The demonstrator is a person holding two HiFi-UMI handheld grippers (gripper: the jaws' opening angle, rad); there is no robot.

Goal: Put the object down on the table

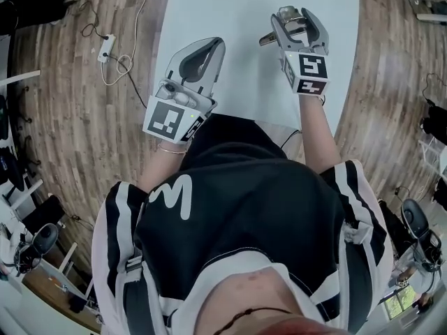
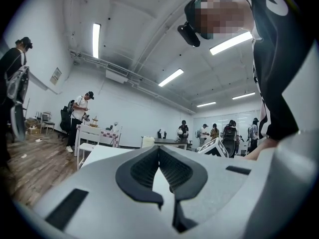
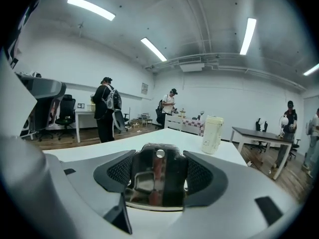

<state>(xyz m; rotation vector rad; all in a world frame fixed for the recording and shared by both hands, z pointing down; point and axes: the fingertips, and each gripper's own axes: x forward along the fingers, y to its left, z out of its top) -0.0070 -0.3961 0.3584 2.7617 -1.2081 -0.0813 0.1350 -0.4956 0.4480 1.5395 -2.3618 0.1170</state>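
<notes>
My right gripper [image 1: 296, 21] is shut on a shiny metal object [image 1: 269, 39] and hovers over the white table [image 1: 237, 82] at its right side. In the right gripper view the metal object [image 3: 157, 180] fills the gap between the dark pads [image 3: 200, 173]; it is flat and reflective, with a small hole at its far end. My left gripper [image 1: 208, 47] hangs over the table's left edge. Its jaws meet at the tips with nothing between them [image 2: 159, 151].
A cream-coloured container [image 3: 212, 133] stands further along the table [image 3: 149, 136]. A power strip [image 1: 106, 47] and cables lie on the wooden floor at the left. Several people, chairs and other tables [image 3: 259, 132] fill the room behind.
</notes>
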